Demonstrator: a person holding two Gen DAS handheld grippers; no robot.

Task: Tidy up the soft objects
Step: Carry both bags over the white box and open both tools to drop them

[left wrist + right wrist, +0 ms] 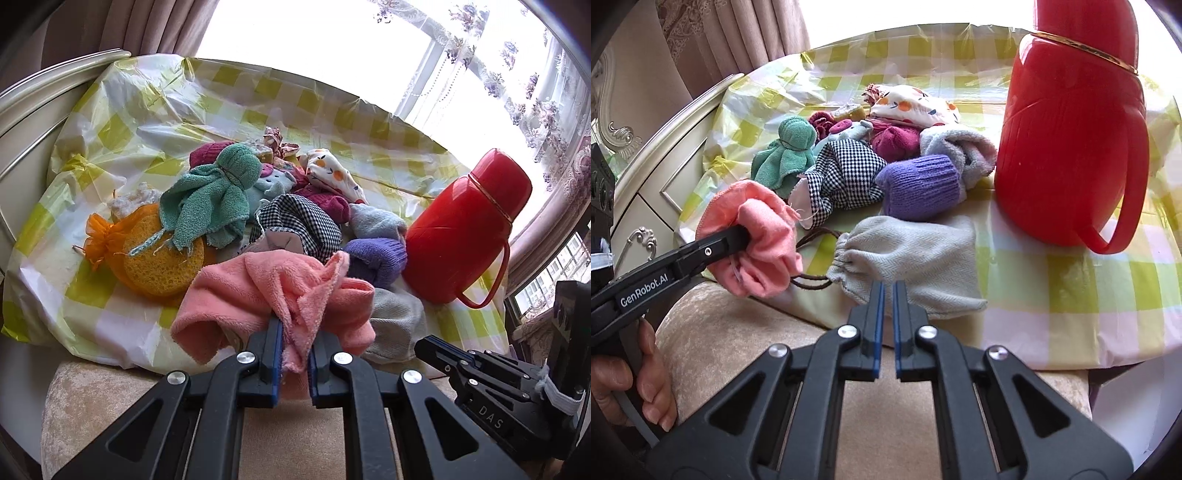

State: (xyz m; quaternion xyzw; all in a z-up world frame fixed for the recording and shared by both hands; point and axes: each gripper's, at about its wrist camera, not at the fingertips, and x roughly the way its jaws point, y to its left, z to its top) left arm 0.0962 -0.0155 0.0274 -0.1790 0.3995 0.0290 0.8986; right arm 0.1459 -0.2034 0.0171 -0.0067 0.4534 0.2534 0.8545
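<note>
Over the checked tablecloth (122, 125), left tongs (295, 354) pinch bunched pink cloth (273, 291).

Two close wrist views, shared pile (295, 206).

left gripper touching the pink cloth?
Touching. Left wrist view: left gripper has the pink cloth pinched between its fingers.

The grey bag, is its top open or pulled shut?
Shut: the grey bag's mouth is gathered tight by its brown drawstring.
</note>
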